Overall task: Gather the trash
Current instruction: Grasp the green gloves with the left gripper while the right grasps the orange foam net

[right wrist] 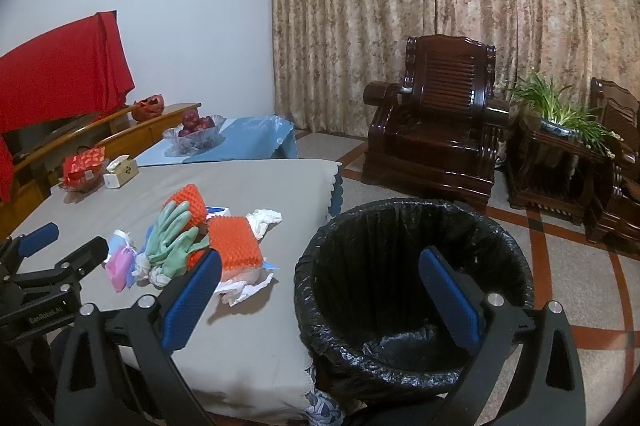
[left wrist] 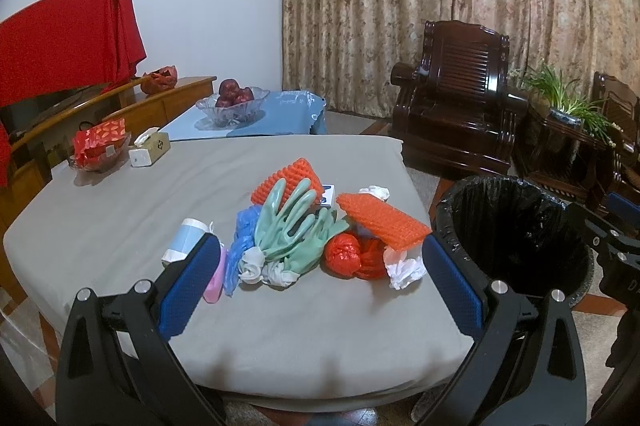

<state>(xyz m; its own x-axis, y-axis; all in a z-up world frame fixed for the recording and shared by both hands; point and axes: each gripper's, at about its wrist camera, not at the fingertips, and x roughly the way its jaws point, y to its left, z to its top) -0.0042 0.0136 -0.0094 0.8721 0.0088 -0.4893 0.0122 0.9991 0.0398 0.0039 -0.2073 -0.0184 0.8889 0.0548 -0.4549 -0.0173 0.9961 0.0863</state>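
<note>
On the desk (left wrist: 120, 209), draped in a plain grey cloth, the trash lies in one loose heap toward the right edge, nearer the front than the back. The left hand-held gripper (left wrist: 316, 286) hovers over the front edge with its blue ribbed pads (left wrist: 188, 290) spread wide and nothing between them; the heap sits straight ahead of it, close in front of the fingertips. The right hand-held gripper (right wrist: 320, 300) is equally spread and empty, but it points past the desk's right edge, over the round waste bin lined with a crinkled black plastic bag (right wrist: 400, 250), so the heap lies off to its left. By my reading the left one is the nearer and better lined up for a first pick.

Closest to it is a tight knotted ball of thin orange-red plastic film (left wrist: 348, 256), soft and easily crushed, with a crumpled white tissue (left wrist: 404, 268) just beside it toward the right edge. A ridged orange foam sleeve (left wrist: 384, 222) lies over both, its long axis slanting from the heap's middle toward the desk's right front. A pair of limp mint-green rubber gloves (left wrist: 296, 226) points its fingers to the back edge, resting against a second ridged orange foam piece (left wrist: 288, 181). Left of them lie a bunched blue plastic bag (left wrist: 240, 246), a pink pouch (left wrist: 214, 278) and a pale blue roll (left wrist: 186, 238).

The bin stands on the floor hard by the desk's right edge, so a carry would be short.
</note>
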